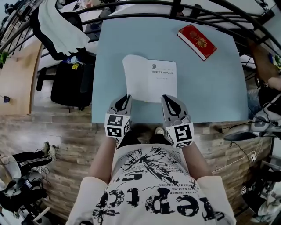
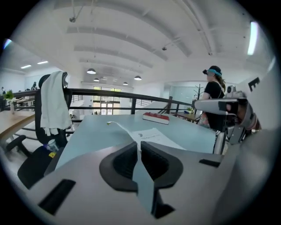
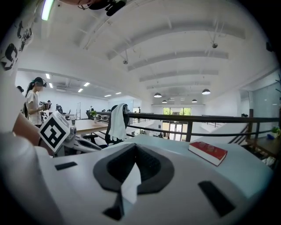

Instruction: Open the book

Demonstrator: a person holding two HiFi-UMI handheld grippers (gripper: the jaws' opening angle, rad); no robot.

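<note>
A white book (image 1: 151, 81) lies open in the middle of the light blue table (image 1: 215, 88), with its left leaf (image 1: 131, 72) curled up off the page. In the left gripper view the book (image 2: 151, 135) lies just beyond the jaws. Both grippers hover at the table's near edge, in front of the book and apart from it. My left gripper (image 1: 126, 98) (image 2: 139, 145) is shut with nothing in it. My right gripper (image 1: 166, 99) (image 3: 133, 148) has its jaws together and also holds nothing. A strip of white page shows through the gap behind its tips.
A closed red book (image 1: 197, 41) (image 3: 208, 151) (image 2: 156, 117) lies at the far right corner of the table. A black chair draped with white cloth (image 1: 61, 26) and a black bag (image 1: 70, 83) stand left of it. A railing (image 1: 145, 6) runs behind; a person (image 2: 214, 94) stands to the right.
</note>
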